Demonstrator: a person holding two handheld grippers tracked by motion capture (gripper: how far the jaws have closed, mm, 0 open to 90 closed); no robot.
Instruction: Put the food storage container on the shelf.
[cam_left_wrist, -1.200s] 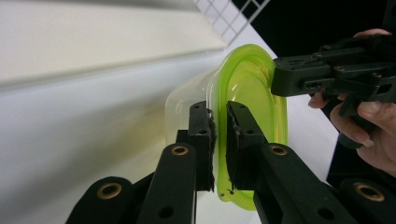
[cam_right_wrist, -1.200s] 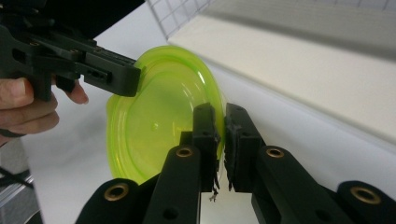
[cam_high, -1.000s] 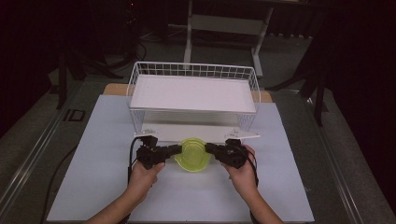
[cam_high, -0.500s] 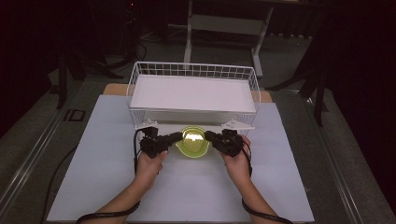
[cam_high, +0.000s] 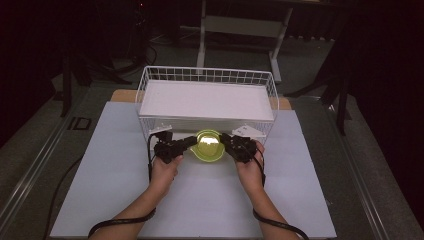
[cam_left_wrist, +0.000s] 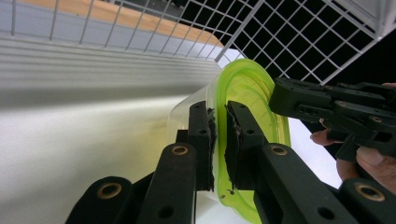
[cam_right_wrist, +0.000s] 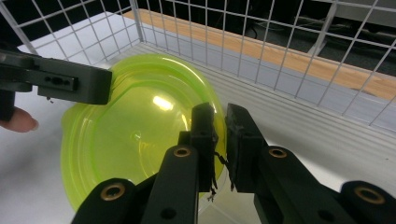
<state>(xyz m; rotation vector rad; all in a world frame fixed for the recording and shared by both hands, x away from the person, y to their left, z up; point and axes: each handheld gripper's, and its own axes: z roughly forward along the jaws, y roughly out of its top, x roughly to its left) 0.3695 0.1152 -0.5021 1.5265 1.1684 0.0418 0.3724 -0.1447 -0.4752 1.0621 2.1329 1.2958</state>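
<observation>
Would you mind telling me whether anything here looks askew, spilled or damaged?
Nothing stands out. The green bowl is pinched at opposite sides of its rim by the left gripper and right gripper, in front of the white wire basket. No spill or crack is visible.

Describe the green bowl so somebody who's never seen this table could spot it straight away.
Find the white wire basket at the back of the white table. Just in front of its near side, a translucent lime-green plastic bowl is pinched by its rim between the left gripper and right gripper. It is the one brightly coloured thing there.
</observation>
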